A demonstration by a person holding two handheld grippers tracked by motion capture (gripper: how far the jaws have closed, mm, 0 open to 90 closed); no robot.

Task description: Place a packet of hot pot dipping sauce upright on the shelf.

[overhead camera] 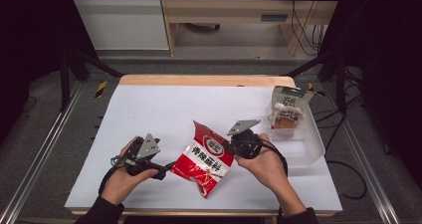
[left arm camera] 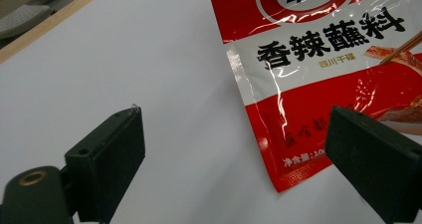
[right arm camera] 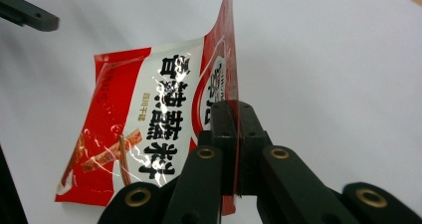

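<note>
A red and white seasoning packet (overhead camera: 205, 157) with black characters lies on the white table, its right edge lifted. My right gripper (overhead camera: 228, 146) is shut on that edge; in the right gripper view the jaws pinch the packet's thin red edge (right arm camera: 233, 92), which stands upright between them. My left gripper (overhead camera: 166, 170) sits at the packet's left corner, open. In the left gripper view the packet (left arm camera: 323, 69) lies beyond the wide-apart jaws, and its corner sits by the right jaw. Nothing is between the left jaws.
A clear plastic bin (overhead camera: 308, 139) stands at the table's right side with a green and orange pouch (overhead camera: 286, 109) upright in it. The white table cover (overhead camera: 159, 104) ends at a wooden edge (overhead camera: 199, 79) at the back.
</note>
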